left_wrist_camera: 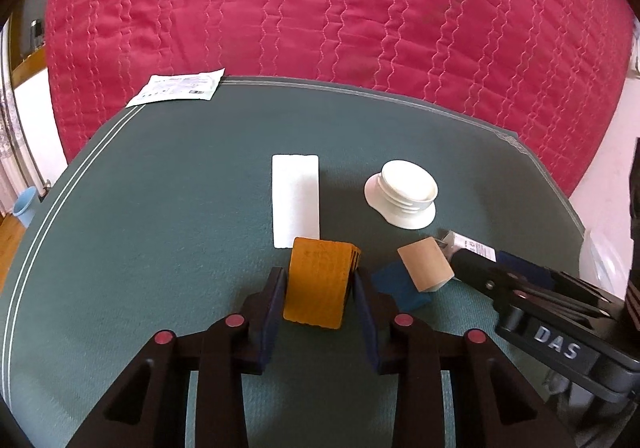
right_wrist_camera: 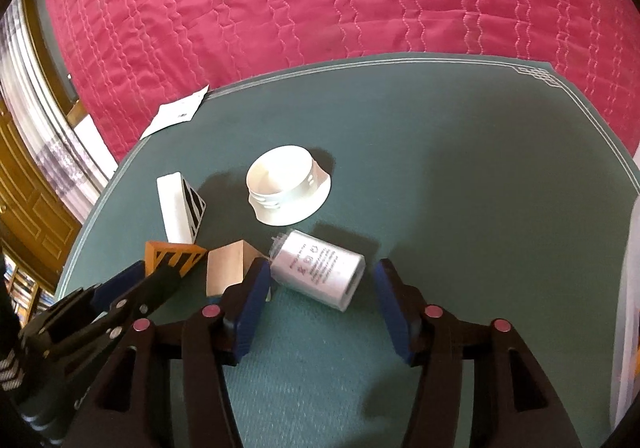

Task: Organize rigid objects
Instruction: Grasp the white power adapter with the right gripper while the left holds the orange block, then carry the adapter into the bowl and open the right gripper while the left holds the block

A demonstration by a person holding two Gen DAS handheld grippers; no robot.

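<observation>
The left claw (left_wrist_camera: 318, 288) is clamped on the orange block (left_wrist_camera: 318, 282), its blue pads pressed against both sides, near the middle of the green worktop (left_wrist_camera: 160, 228). The right claw (right_wrist_camera: 318, 302) stands open around the white capacitor-like canister (right_wrist_camera: 320, 272), which lies on its side touching the left pad with a clear gap at the right pad. Toward the worktop's far edge lie a white block (left_wrist_camera: 296, 200) and a white flanged cap (left_wrist_camera: 402, 196), a tan block (left_wrist_camera: 426, 262) on a blue piece (left_wrist_camera: 400, 286) sits between the claws, and a white packet (left_wrist_camera: 178, 88) overhangs the far left corner onto the red quilt (left_wrist_camera: 320, 8).
</observation>
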